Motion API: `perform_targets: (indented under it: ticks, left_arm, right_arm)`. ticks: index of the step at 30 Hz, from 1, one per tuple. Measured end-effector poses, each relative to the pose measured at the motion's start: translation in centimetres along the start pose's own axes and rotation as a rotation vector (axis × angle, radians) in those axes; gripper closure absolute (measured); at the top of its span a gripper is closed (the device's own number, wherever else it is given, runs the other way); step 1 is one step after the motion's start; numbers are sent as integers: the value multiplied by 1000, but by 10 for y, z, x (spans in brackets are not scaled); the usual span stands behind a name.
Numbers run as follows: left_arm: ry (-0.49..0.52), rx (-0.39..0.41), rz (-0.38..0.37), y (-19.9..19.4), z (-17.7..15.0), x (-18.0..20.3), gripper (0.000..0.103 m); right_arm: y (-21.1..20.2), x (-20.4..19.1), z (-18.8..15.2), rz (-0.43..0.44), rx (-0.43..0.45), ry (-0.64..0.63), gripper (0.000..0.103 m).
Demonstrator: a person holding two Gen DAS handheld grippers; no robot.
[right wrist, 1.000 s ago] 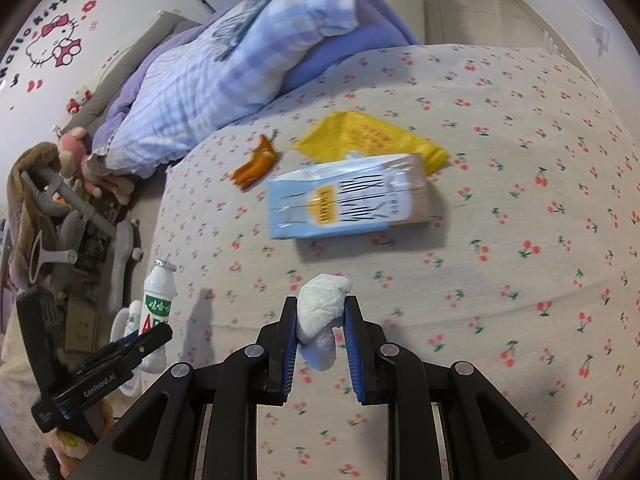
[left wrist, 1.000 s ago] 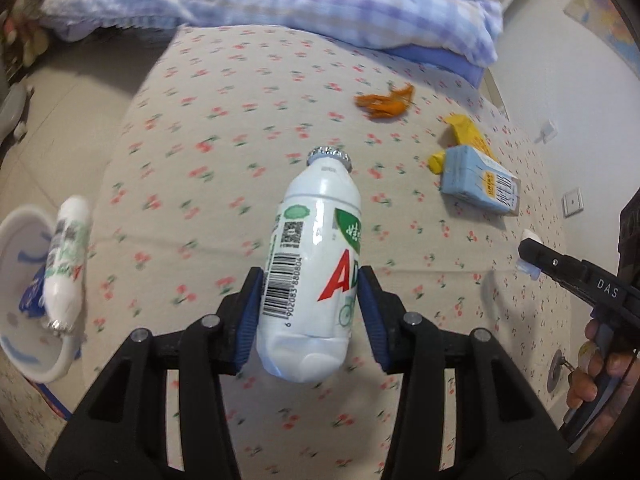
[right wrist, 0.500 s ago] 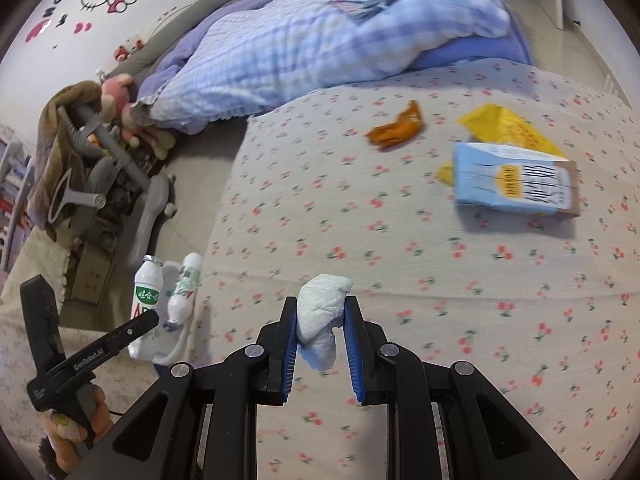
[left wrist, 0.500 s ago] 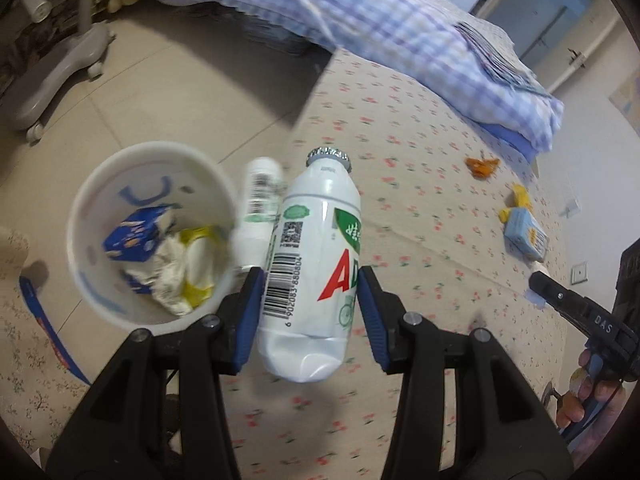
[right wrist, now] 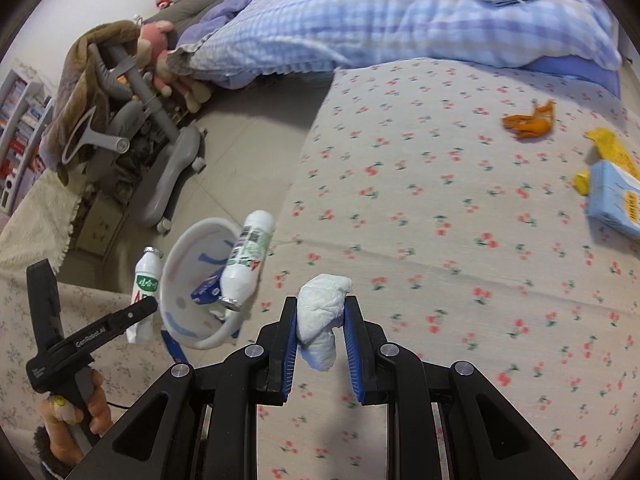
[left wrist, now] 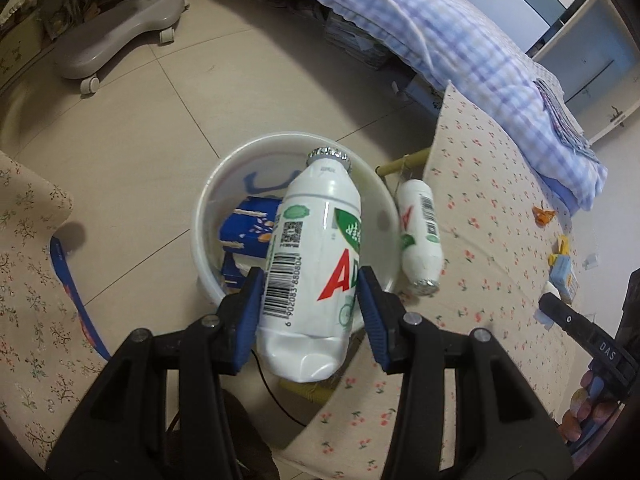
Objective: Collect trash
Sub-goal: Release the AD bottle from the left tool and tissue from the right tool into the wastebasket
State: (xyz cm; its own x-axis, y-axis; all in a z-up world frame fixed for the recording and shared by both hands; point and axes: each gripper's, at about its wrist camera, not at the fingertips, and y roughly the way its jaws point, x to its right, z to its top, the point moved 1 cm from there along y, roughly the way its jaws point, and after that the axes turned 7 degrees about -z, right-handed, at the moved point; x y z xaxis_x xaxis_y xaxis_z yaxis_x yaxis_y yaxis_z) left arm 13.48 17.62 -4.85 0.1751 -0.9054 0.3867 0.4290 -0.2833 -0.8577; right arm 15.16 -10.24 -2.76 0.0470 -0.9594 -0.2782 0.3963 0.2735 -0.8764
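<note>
My left gripper [left wrist: 310, 300] is shut on a white drink bottle [left wrist: 316, 264] and holds it over the white trash bin [left wrist: 208, 216] on the floor beside the bed. The bin holds a blue carton [left wrist: 246, 232]. A second white bottle [left wrist: 420, 236] lies across the bin's rim against the bed edge. My right gripper [right wrist: 320, 324] is shut on a crumpled white tissue [right wrist: 324, 312] above the cherry-print bed. In the right wrist view the bin [right wrist: 180, 280], the leaning bottle [right wrist: 246, 260] and the left gripper's bottle [right wrist: 146, 280] are at lower left.
On the bed lie an orange peel [right wrist: 530, 122], a yellow wrapper [right wrist: 610, 148] and a light blue carton [right wrist: 616, 200]. A checked duvet [right wrist: 400, 20] covers the bed's far end. A grey wheeled chair base [left wrist: 116, 36] stands on the tiled floor.
My left gripper has carried the bottle leftward off the bed to above the bin. My right gripper with the tissue has swung left toward the bed's edge and the bin.
</note>
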Motion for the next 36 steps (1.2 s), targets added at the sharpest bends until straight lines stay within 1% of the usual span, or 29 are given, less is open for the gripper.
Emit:
perform_targets:
  ticks: [3, 6, 7, 8, 9, 10, 11, 17, 21, 25, 27, 30, 33, 36]
  left_arm:
    - [-17, 9, 0, 4, 5, -9, 54]
    - [-14, 67, -9, 2, 10, -14, 53]
    - [2, 80, 11, 2, 11, -14, 51]
    - [20, 85, 31, 2, 12, -14, 41]
    - [36, 90, 57, 1, 12, -14, 24]
    - [45, 100, 81, 0, 11, -14, 18]
    - [48, 106, 98, -2, 9, -16, 15]
    - [19, 73, 145, -11, 3, -37, 15]
    - [-24, 63, 131, -17, 1, -50, 15]
    - [-44, 55, 120, -19, 0, -56, 15]
    - [-50, 48, 111, -17, 0, -56, 15]
    - [-33, 41, 109, -17, 2, -55, 15]
    - [-23, 44, 120, -18, 4, -54, 15]
    - [-30, 42, 127, -19, 5, -57, 15]
  right_arm:
    - [10, -19, 0, 18, -9, -18, 80]
    - [22, -43, -1, 41, -17, -42, 80]
    - [24, -48, -1, 47, -16, -48, 80]
    - [28, -55, 0, 56, -14, -56, 80]
    - [30, -59, -1, 65, -13, -60, 80]
    - [32, -63, 0, 71, -12, -64, 80]
    - [33, -67, 0, 75, -11, -67, 80]
    - [49, -87, 5, 89, -17, -71, 80]
    - [58, -89, 10, 83, -18, -61, 80]
    - [75, -86, 19, 71, -27, -43, 80]
    - [82, -80, 21, 58, -43, -29, 80]
    - [86, -73, 22, 63, -59, 1, 80]
    - [84, -82, 23, 82, -59, -20, 80]
    - [87, -93, 19, 105, -70, -48, 77]
